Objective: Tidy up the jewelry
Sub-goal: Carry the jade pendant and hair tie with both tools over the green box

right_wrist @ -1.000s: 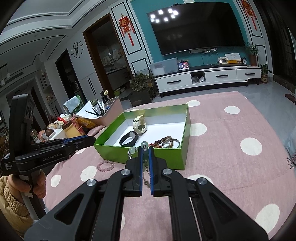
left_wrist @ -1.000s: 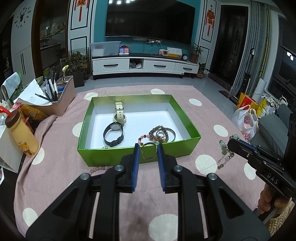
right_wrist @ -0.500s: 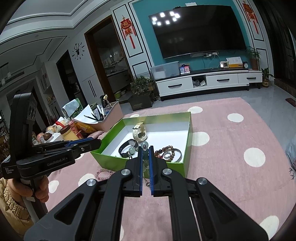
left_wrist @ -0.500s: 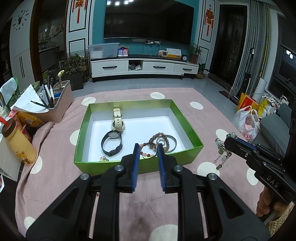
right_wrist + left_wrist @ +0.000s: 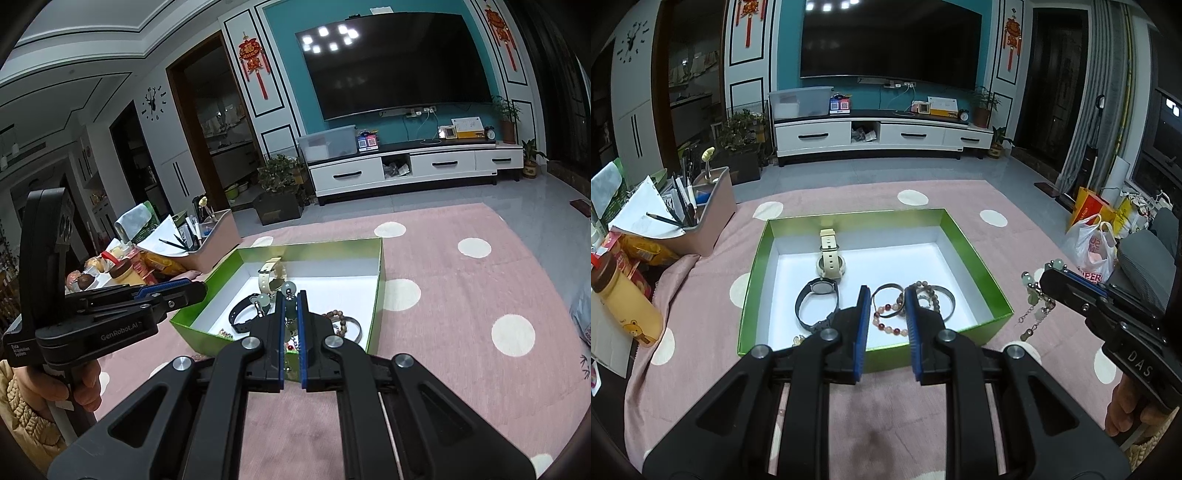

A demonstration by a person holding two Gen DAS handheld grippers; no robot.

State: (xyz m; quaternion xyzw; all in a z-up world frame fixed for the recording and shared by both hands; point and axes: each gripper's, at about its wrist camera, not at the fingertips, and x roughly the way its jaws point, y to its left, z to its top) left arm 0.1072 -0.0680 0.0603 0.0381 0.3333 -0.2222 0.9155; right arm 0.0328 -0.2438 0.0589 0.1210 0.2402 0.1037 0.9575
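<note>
Jade-bead bracelet [image 5: 1036, 295]: pale green round beads on a thin metal chain with small charms; it is dangling from the right gripper's tips, above the pink cloth just off the box's 3 o'clock wall.
Right gripper [image 5: 291, 295]: black plastic frame, blue ribbed pads; the fingers are pressing together on the bracelet, leaving only a narrow slit, with two beads showing above the tips.
Left gripper [image 5: 886, 295]: same build; its fingers are standing apart with a clear gap and are gripping nothing, hovering over the box's 6 o'clock edge.
Green box [image 5: 975, 258]: rectangular open cardboard tray, glossy green walls, matte white floor, lying on the cloth.
Cream watch [image 5: 830, 258]: round case, rubbery strap, lying toward the box's 12 o'clock side.
Black watch [image 5: 817, 301]: round dial, looped dark strap, lying just at 6 o'clock of the cream one.
Beaded bracelets [image 5: 886, 317]: red, amber and brown round beads, coiling beside a smooth dark bangle [image 5: 947, 301] at the box's 5 o'clock corner.
Pink cloth [image 5: 1015, 206]: soft, fuzzy, cream polka dots.
Yellow bottle [image 5: 624, 306]: smooth, brown cap, bear print, lying tilted at 9 o'clock of the box.
Desk organiser [image 5: 713, 206]: tan tub bristling with pens at 10 o'clock.
</note>
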